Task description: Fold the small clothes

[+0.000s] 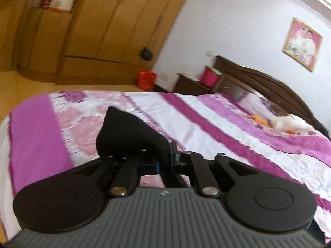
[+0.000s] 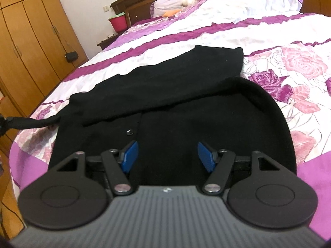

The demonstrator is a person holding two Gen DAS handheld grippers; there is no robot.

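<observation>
A small black buttoned garment (image 2: pixel 165 95) lies spread on the purple and white floral bedspread (image 2: pixel 279 66), with one part folded across it. My right gripper (image 2: pixel 167 155) is open just above its near part, blue pads (image 2: pixel 129 155) apart, holding nothing. My left gripper (image 1: pixel 165 161) is shut on a bunched end of the black garment (image 1: pixel 128 134), lifted above the bedspread (image 1: pixel 206 119). In the right wrist view that end (image 2: pixel 31 123) stretches off to the left edge.
A wooden wardrobe (image 1: pixel 93 31) stands beyond the bed's left side, with a small black bag (image 1: pixel 147 53) hanging on it. A red bin (image 1: pixel 210 76) sits on the nightstand by the dark headboard (image 1: pixel 269 82). A white soft toy (image 1: pixel 289 124) lies near the pillows.
</observation>
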